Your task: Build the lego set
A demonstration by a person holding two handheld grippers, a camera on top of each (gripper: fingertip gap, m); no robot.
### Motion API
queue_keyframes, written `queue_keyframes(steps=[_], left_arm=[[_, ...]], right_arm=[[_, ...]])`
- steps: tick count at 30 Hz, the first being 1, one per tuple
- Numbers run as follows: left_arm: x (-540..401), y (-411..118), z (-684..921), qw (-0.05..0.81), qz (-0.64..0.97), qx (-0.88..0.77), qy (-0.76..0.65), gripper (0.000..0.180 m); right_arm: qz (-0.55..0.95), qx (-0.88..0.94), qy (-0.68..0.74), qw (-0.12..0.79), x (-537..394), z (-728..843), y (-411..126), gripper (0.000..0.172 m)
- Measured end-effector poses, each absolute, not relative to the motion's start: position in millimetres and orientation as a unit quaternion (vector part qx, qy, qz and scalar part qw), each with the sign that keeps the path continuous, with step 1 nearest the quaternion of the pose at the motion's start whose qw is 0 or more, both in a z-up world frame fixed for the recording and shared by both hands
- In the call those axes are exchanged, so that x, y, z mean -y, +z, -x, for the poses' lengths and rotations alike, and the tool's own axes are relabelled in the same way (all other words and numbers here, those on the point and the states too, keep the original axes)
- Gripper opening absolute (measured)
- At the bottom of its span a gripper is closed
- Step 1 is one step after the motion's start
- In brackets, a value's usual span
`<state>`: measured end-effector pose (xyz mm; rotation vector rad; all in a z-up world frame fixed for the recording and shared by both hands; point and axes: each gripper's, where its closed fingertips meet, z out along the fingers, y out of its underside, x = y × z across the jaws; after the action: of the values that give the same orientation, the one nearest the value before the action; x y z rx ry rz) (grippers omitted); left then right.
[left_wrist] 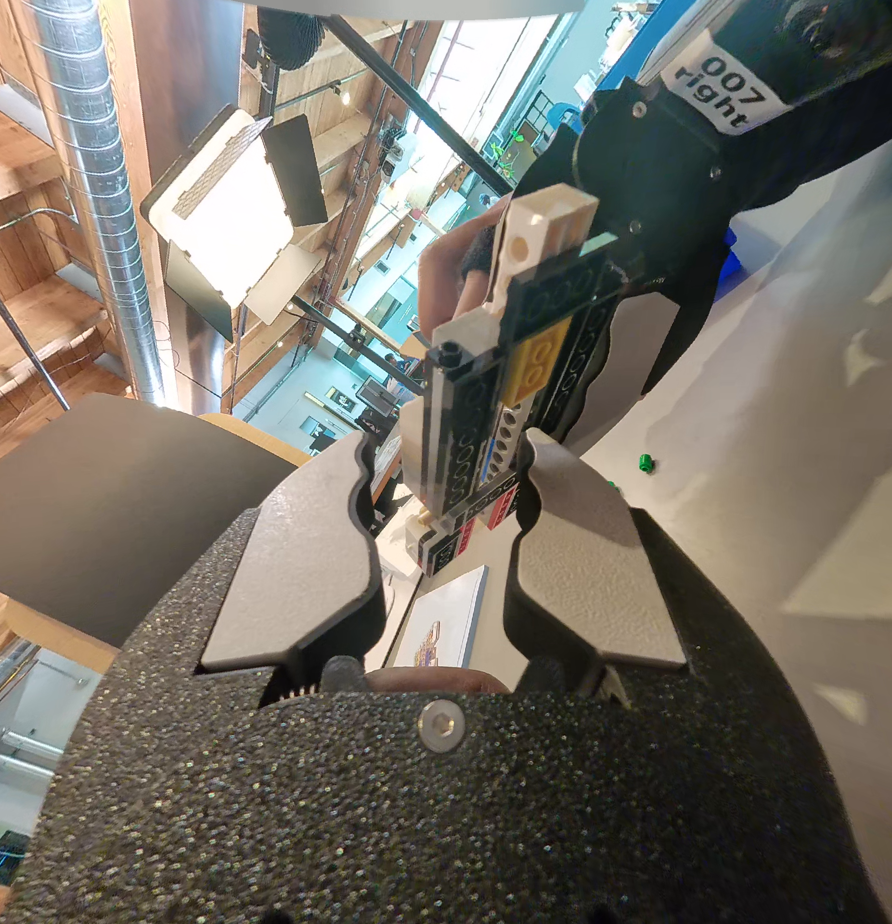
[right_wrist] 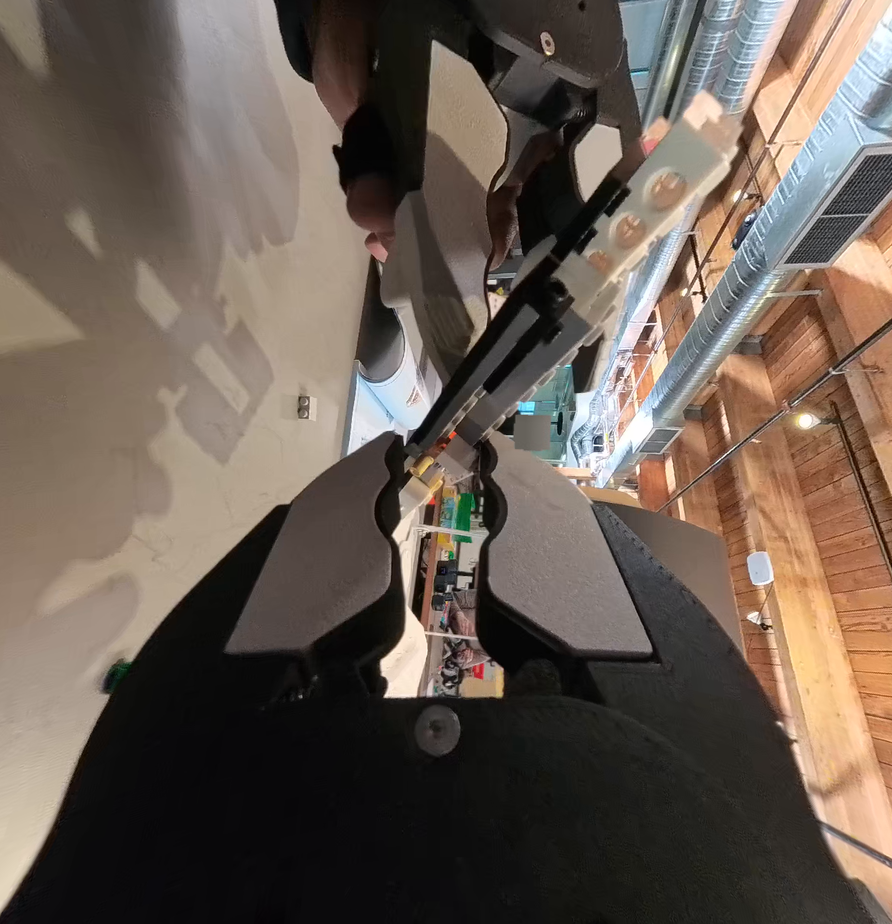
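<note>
A white label (left_wrist: 724, 90) with black print sits on the right gripper (right_wrist: 439, 465).

the left gripper (left_wrist: 446, 480) has a coarse black speckled body with a silver hex-socket screw (left_wrist: 441, 725) at six o'clock of the jaws. its fingers (left_wrist: 308, 560) are pale grey textured plates with black wavy inner edges. the right gripper (right_wrist: 436, 475) looks alike — black body, dark screw (right_wrist: 437, 731), grey plates — and in the left wrist view it bears a white label (left_wrist: 719, 85) at one o'clock. a black fingerless glove (right_wrist: 363, 145) covers the hand.
</note>
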<state>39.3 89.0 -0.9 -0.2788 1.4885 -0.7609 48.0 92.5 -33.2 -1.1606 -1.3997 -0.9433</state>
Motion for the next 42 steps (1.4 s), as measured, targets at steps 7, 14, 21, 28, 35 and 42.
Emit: queue_keyframes(steps=[7,14,21,28,35,42], left_arm=[[-88.9,-0.2,-39.1,0.661,0.124,-0.659,-0.337,0.060],[-86.7,18.5,-36.1,0.688,0.120,-0.626,-0.345,0.031],[-86.3,-25.5,-52.2,0.631,0.143,-0.689,-0.327,0.034],[-155.4,-17.5,-41.4,0.555,0.268,-0.702,-0.357,0.039],[-208.6,-67.1,-7.2,0.390,0.453,-0.721,-0.351,0.049],[-195.8,-131.3,30.4,0.243,0.536,-0.744,-0.317,0.052]], right_arm=[[0.480,0.590,-0.396,0.514,-92.3,-47.0,-35.2,0.030],[0.453,0.623,-0.372,0.518,-86.7,-20.2,-52.5,0.003],[0.508,0.608,-0.354,0.498,-96.5,-31.7,-78.8,0.010],[0.567,0.581,-0.326,0.484,-98.8,-52.3,-80.4,0.015],[0.585,0.583,-0.312,0.470,-96.9,-55.3,-86.8,0.017],[0.598,0.586,-0.289,0.464,-97.0,-49.3,-90.2,0.021]])
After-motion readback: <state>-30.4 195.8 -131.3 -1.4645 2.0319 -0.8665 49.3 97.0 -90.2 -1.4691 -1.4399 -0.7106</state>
